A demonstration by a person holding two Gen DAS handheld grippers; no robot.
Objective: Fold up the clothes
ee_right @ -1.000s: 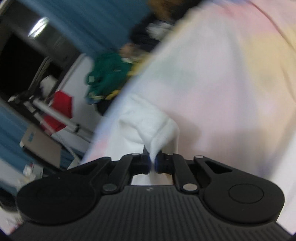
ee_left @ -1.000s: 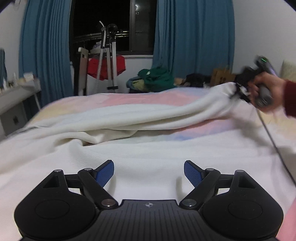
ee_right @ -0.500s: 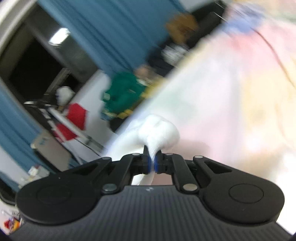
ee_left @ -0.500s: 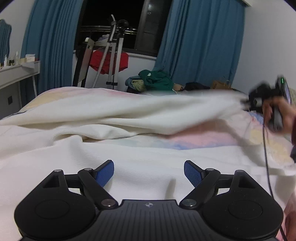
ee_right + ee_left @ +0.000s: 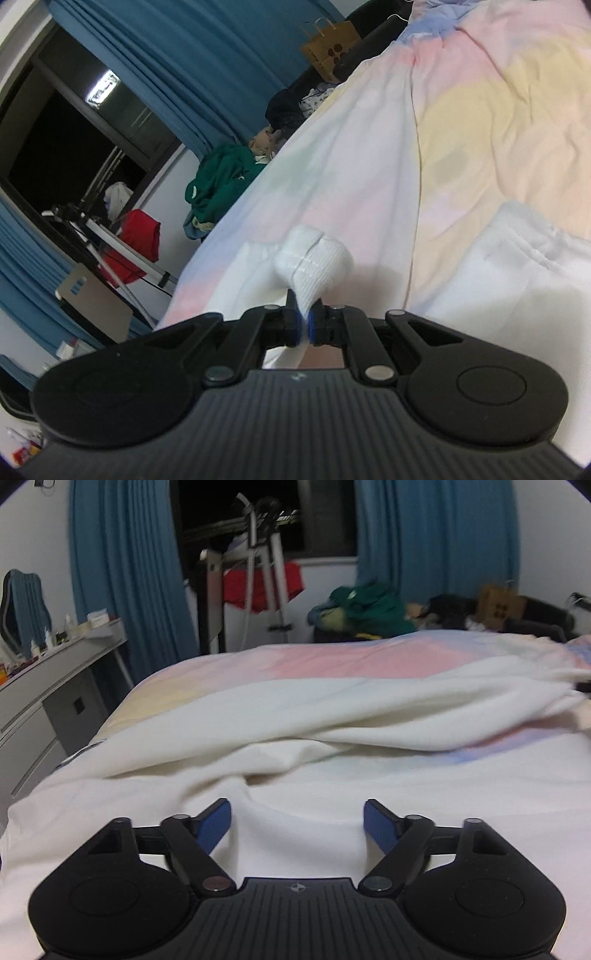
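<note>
Cream-white garment (image 5: pixel 332 716) on pastel pink, yellow, blue bedspread (image 5: pixel 498 110); teal curtains (image 5: pixel 125 572).

Bed (image 5: pixel 332 661) with pastel cover, white garment (image 5: pixel 332 709) spread on it

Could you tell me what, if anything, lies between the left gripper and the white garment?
Nothing visible does. The left gripper is closing just above the white garment, with only cloth between its jaws; the right gripper pinches a cuff.
</note>
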